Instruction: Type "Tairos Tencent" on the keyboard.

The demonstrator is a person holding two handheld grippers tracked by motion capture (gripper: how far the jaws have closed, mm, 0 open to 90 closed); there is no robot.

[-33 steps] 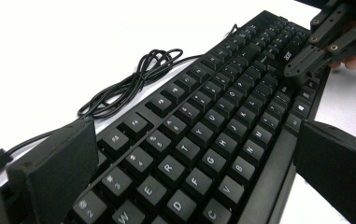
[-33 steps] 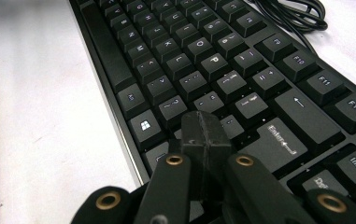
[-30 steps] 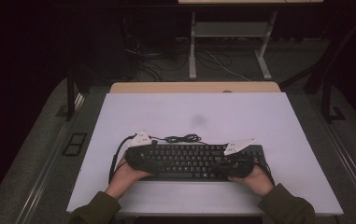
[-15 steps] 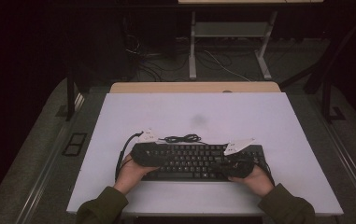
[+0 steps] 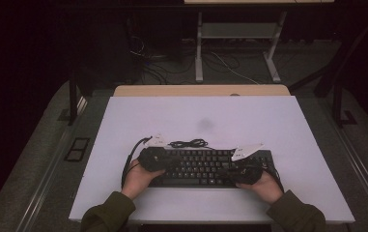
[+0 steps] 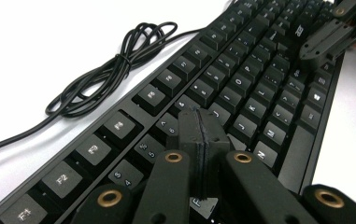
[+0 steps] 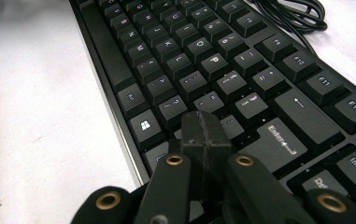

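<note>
On the white table the keyboard lay along the near edge; you poised both grippers, left and right, over its keys, jaws clenched empty, the left's just closed, likely for pressing.

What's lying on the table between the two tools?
Keyboard keys, in the high view: left tool and right tool sit at opposite ends.

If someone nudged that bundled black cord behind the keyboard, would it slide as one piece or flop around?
The cord looks thin and loosely coiled, so it would likely flop and shift shape. A tie at its middle probably keeps the loops together. Its tail seems to run to the keyboard, so it may tug.
</note>
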